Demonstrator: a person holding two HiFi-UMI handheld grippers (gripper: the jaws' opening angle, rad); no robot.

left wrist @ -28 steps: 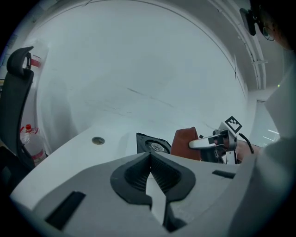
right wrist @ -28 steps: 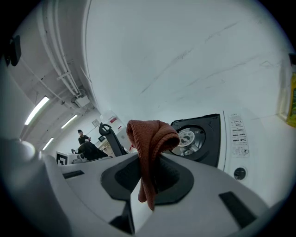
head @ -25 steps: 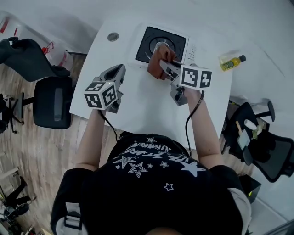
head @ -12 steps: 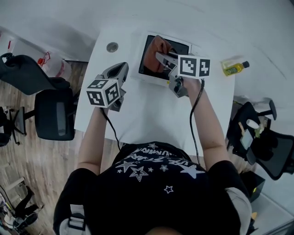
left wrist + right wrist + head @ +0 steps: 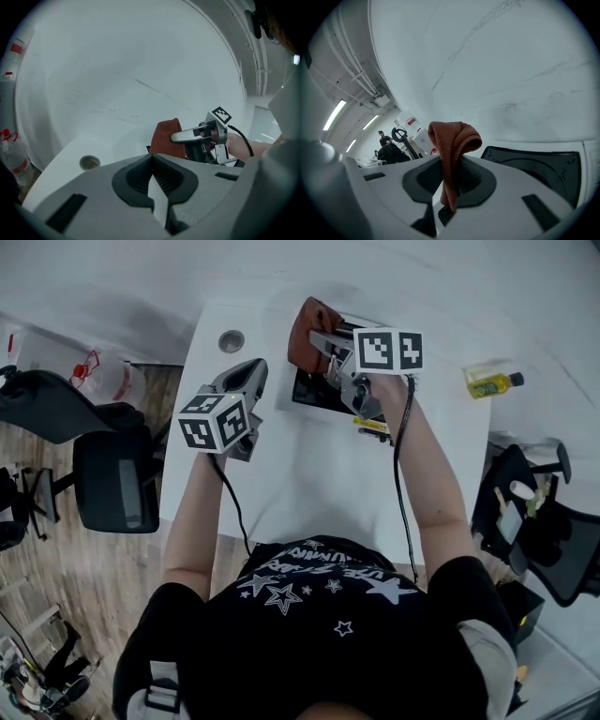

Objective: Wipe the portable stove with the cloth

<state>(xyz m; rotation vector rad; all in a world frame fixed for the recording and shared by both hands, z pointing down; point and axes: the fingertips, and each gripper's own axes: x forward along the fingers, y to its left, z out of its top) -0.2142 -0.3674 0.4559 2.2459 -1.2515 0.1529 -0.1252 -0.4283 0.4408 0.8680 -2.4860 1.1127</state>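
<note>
While the right hand-held gripper point(image 5: 321, 345) pinches the cloth point(image 5: 302, 329) at upper centre, over the far edge of the stove point(image 5: 312, 390), the left hand-held gripper point(image 5: 251, 376) sits closed and empty beside it; wiping well likely means lowering the cloth flat.

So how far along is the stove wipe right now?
Done: the cloth is picked up and clamped in the right gripper. In hand: that gripper holds it at the far left corner of the portable stove; whether it touches the surface cannot be judged. The left gripper is shut and empty, over the table. Left: nothing shows which areas are wiped, so treat the black top as pending.
</note>
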